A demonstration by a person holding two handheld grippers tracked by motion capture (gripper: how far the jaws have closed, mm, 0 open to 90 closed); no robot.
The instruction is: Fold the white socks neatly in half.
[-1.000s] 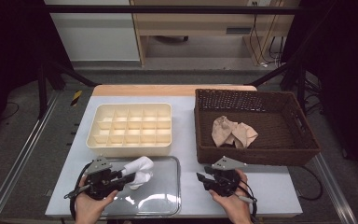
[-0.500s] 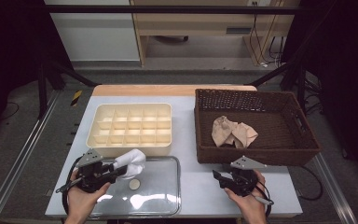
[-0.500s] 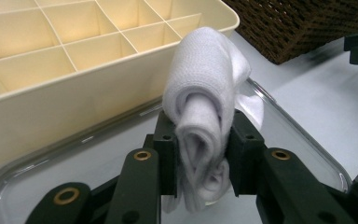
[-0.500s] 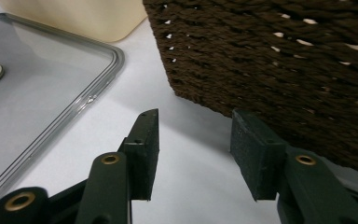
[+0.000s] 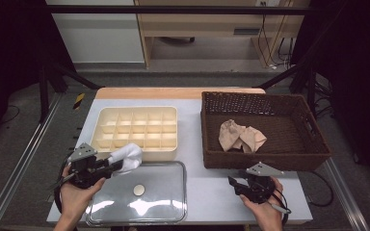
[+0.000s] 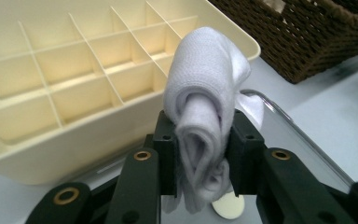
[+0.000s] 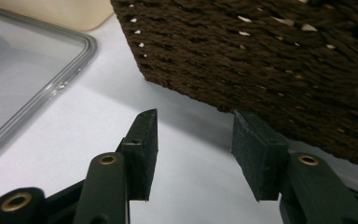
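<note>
The cream divided organizer [image 5: 137, 129] has every cell empty, and beige socks [image 5: 242, 136] wait in the wicker basket [image 5: 265, 155]. The left gripper [image 5: 117, 166] pinches a rolled white sock [image 6: 205, 116] just beside the organizer, not yet placed. The right gripper [image 7: 193, 151], jaws just opening, holds nothing.

Readable text: none on any thing in the three views.
Rolled white sock [image 6: 205, 116], between the fingers [image 6: 165, 149] of the left gripper [image 6: 200, 154]: plain knit, no label and no brand.
Cream divided box [image 6: 74, 79], just behind those fingers: no number in the compartments.
Wicker basket [image 7: 270, 60], just beyond the fingers of the right gripper [image 7: 193, 154]: no tag.
Metal tray [image 5: 164, 202], under the left fingers: a small round disc [image 5: 138, 189] lies in it, without any marking.
Yellow and black stripes [image 5: 78, 101], far beyond the left fingers on the floor frame: a warning pattern, no words.
</note>
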